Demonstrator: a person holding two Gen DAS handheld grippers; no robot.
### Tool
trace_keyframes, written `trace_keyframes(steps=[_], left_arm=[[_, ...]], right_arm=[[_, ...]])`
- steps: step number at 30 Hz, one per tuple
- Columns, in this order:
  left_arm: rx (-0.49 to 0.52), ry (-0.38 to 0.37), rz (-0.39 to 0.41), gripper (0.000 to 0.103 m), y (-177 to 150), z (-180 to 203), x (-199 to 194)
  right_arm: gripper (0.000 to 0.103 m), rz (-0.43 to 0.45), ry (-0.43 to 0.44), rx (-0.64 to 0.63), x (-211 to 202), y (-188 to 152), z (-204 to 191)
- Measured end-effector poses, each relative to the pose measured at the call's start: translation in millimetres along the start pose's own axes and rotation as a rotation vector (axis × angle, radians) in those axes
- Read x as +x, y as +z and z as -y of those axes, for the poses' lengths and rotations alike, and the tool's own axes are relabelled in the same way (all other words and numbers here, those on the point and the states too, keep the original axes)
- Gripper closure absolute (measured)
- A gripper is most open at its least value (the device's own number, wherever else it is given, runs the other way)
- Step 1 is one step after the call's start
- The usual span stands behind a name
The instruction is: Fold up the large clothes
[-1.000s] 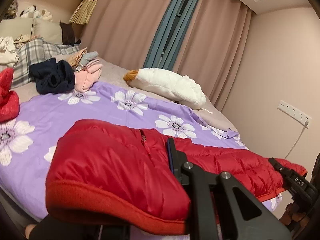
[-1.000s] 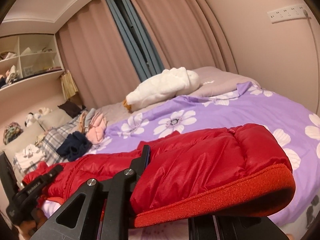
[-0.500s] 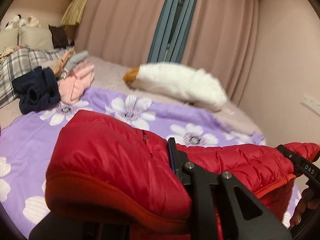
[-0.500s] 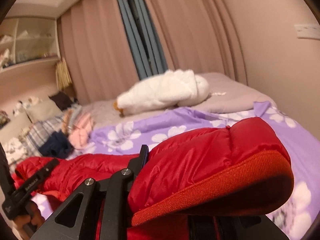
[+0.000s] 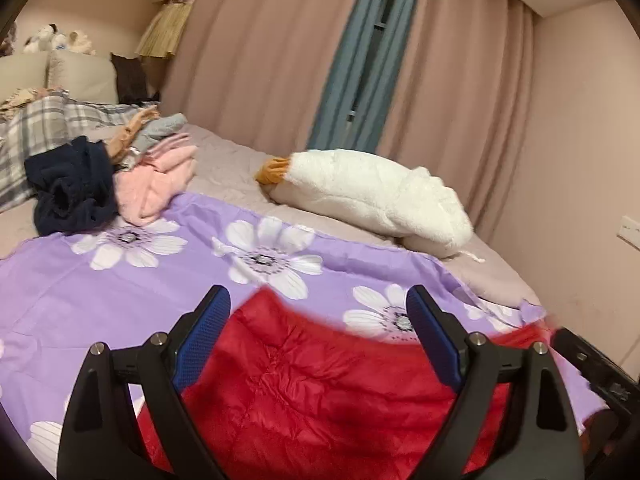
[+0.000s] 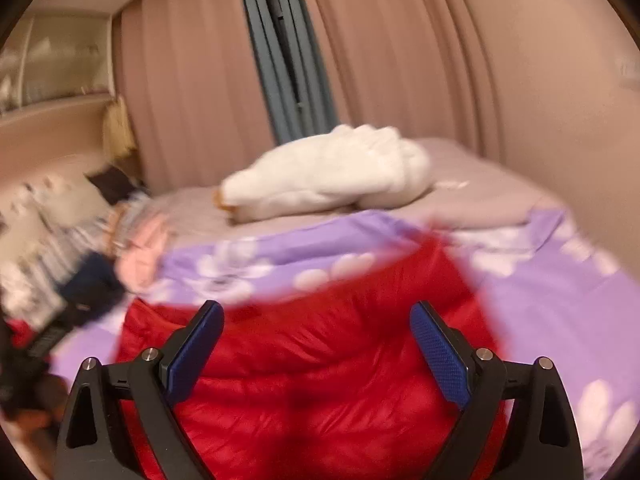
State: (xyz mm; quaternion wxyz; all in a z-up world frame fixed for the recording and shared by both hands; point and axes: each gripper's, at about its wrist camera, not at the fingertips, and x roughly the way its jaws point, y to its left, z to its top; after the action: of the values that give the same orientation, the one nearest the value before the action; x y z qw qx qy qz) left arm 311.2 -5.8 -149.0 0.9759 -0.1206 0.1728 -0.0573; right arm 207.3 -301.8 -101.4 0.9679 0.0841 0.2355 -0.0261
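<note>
A red puffer jacket [image 5: 320,392] lies on the purple flowered sheet [image 5: 100,280], its far edge blurred. My left gripper [image 5: 317,294] hangs just above it, jaws opening and spread wide. The blue pads [image 5: 200,340] stand clear of the fabric on both sides. In the right wrist view the same jacket [image 6: 320,380] spreads under my right gripper [image 6: 316,306], whose jaws are also opening wide, with neither pad pressing on the cloth. The view there is smeared by motion. The right gripper's black body [image 5: 592,368] shows at the jacket's right end.
A white plush goose [image 5: 372,196] lies across the far side of the bed. Navy [image 5: 72,188] and pink [image 5: 156,184] clothes are piled at the left beside a plaid blanket [image 5: 40,128]. Curtains hang behind the bed, and a wall with a socket [image 5: 630,232] closes the right side.
Both grippers were shut on the jacket's folded edge and carried it forward over the bed. Now both stand wide apart and the jacket has dropped onto the sheet.
</note>
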Motion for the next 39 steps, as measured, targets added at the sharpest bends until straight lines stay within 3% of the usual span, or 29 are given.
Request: trace_keyframes(steps=[3,6,7,8,9,11,15,39], left_arm=[[-0.026,0.004,-0.037,0.013,-12.7,-3.9,12.0],[-0.007,0.095,-0.134,0.018,-46.0,-8.4,51.9],[0.001,0.131,-0.181,0.030,-59.2,-11.7,66.0],[0.001,0.168,-0.253,0.035,-75.7,-17.0,84.2],[0.001,0.190,-0.293,0.038,-87.1,-20.9,96.2],[0.001,0.198,-0.291,0.038,-94.0,-23.3,106.2],[0.061,0.265,-0.290,0.037,-96.5,-12.5,115.0],[0.096,0.308,-0.314,0.033,-104.6,-11.2,122.9]], right_arm=[[0.009,0.007,-0.034,-0.032,0.8,-6.2,-6.7],[0.010,-0.038,-0.060,0.056,19.4,-23.5,5.1],[0.019,-0.068,-0.058,0.092,31.1,-29.0,12.1],[0.028,-0.130,-0.056,0.129,46.3,-41.9,19.4],[0.045,-0.178,-0.067,0.145,59.3,-50.1,23.8],[0.054,-0.264,-0.084,0.166,85.9,-74.6,31.5],[0.054,-0.254,-0.130,0.150,99.0,-87.2,25.4],[0.054,-0.276,-0.158,0.148,109.5,-90.7,30.6]])
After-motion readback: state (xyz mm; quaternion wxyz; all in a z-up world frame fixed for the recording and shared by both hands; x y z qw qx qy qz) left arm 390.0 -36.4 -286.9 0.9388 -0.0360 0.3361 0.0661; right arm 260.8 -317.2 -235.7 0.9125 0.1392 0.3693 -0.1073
